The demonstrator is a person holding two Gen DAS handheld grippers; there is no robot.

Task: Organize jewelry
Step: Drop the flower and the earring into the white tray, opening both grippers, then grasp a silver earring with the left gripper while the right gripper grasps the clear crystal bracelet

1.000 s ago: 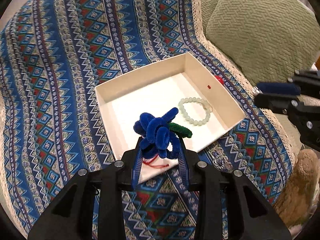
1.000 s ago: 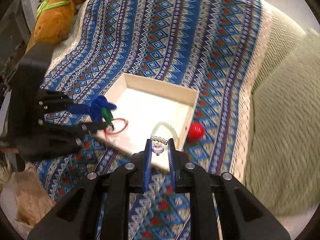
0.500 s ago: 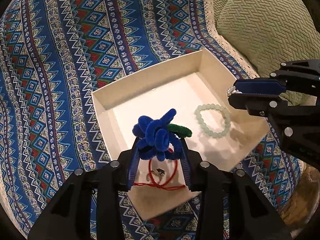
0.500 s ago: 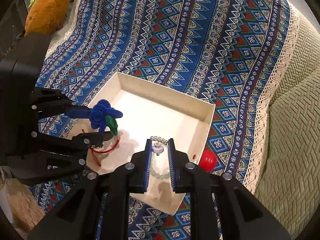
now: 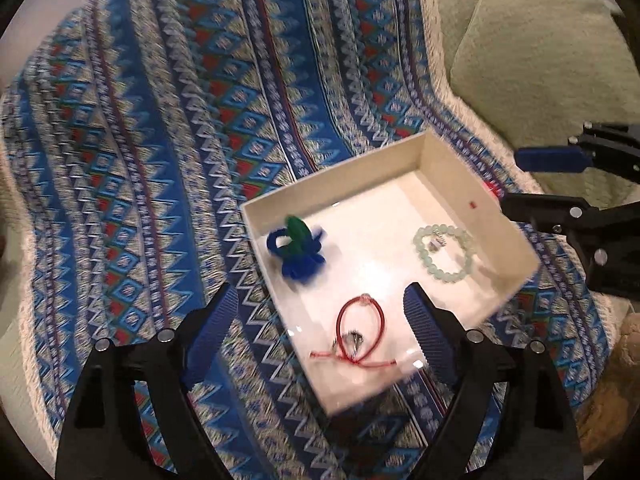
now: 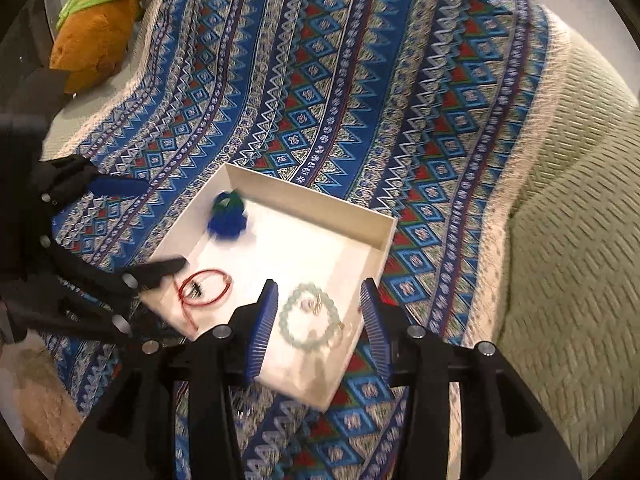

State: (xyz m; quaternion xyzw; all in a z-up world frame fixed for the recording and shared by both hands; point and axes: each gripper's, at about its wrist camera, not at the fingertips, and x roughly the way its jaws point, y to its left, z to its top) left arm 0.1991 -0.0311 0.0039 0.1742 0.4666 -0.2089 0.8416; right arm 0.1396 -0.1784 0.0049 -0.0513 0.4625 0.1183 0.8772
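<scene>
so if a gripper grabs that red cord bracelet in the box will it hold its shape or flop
Probably flops: the red cord bracelet lies flat in the white box as a thin loop with loose crossed tails. It looks light, so a push would likely drag it. Its thinness may make pinching it off the box floor fiddly.

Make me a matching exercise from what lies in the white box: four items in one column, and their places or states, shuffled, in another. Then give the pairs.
Items:
1. blue pipe-cleaner flower
2. red cord bracelet
3. pale green bead bracelet
4. left gripper

Places or states:
A. wide open, holding nothing
B. lies by the box wall nearest the green cushion
C. lies near the box's left wall, blurred
D. lies between the left gripper's fingers in its own view

All three items lie inside the white box.

Pairs: 1-C, 2-D, 3-B, 4-A
</scene>
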